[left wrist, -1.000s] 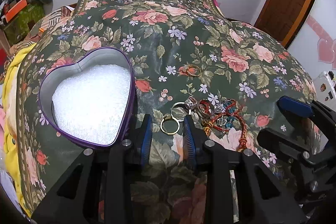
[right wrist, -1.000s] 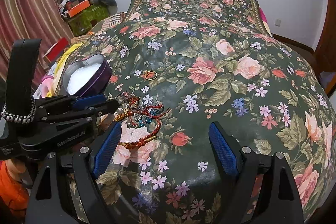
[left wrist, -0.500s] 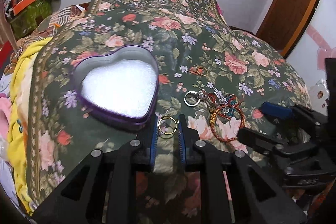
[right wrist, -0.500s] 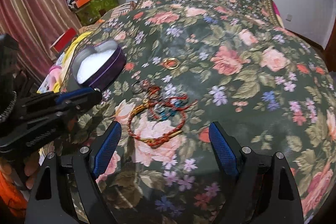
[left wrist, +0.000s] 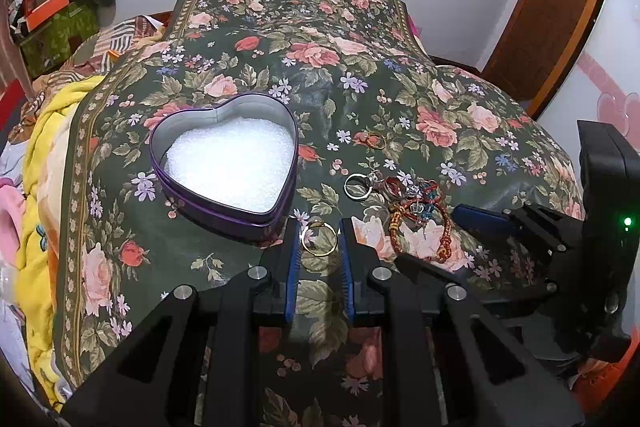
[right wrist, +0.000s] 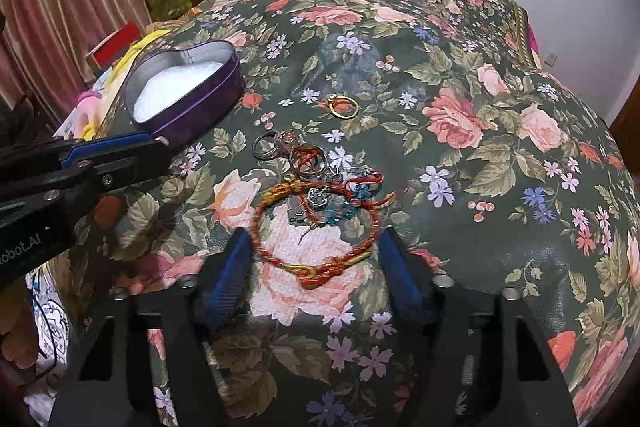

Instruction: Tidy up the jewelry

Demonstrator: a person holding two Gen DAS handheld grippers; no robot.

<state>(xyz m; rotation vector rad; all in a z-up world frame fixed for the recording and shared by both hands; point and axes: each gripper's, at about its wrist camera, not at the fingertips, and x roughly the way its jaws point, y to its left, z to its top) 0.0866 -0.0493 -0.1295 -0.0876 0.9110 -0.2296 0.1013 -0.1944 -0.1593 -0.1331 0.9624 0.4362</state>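
Gold ring [left wrist: 319,238]: pinched between the blue pads [left wrist: 292,259] of the left gripper [left wrist: 319,241], just beside the near edge of the heart-shaped tin [left wrist: 160,163].
Left fingers: closed on that ring.
Right gripper [right wrist: 316,255]: jaws closing around the red-and-gold cord bracelet [right wrist: 316,247], pads either side of it and not yet pressing.
Bracelet: lay on the floral bedspread [right wrist: 480,187], to the right of the tin, tangled with blue beads and small charms.
Silver ring [left wrist: 358,187]: between tin and bracelet.
Second gold ring [right wrist: 343,106]: farther back, right of the tin.
Tin: open, lined with white foam [left wrist: 232,163].
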